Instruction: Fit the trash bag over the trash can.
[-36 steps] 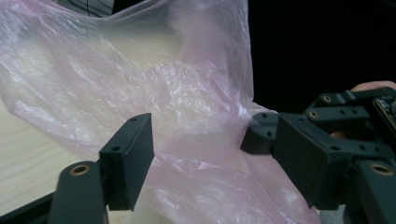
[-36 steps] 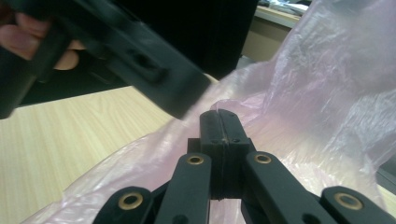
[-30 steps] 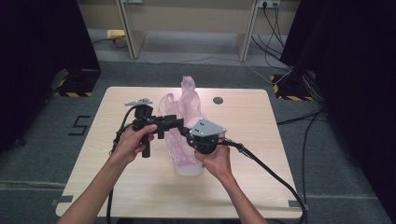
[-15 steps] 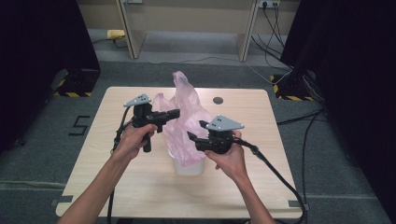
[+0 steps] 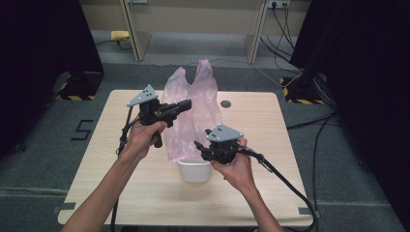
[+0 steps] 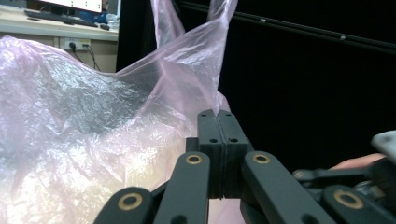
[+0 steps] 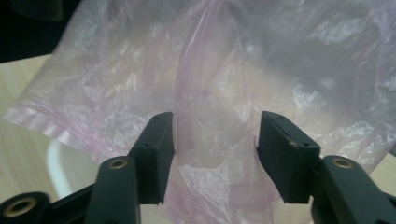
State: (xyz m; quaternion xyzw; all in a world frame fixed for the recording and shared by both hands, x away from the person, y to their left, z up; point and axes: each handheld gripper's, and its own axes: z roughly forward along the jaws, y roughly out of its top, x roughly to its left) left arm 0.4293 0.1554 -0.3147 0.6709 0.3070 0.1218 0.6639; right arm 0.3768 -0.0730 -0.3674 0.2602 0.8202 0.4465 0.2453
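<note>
Pink plastic bag (image 5: 191, 116), clamped in your left gripper (image 5: 186, 104) fingers, hangs above the white tub (image 5: 195, 170) mid-table, not yet lining it; right gripper (image 5: 197, 145) fingers stand apart.

A lab recording bay, not a home or shop.

A bare wooden table (image 5: 145, 193) stands on grey carpet (image 5: 43, 164), its feet taped down, a "5" (image 5: 80, 129) marked on the floor beside it. Black curtains (image 5: 38, 48) flank it; hazard-striped bases (image 5: 77, 92), trailing cables (image 5: 309, 130) and wall sockets (image 5: 274, 4) surround it.
</note>
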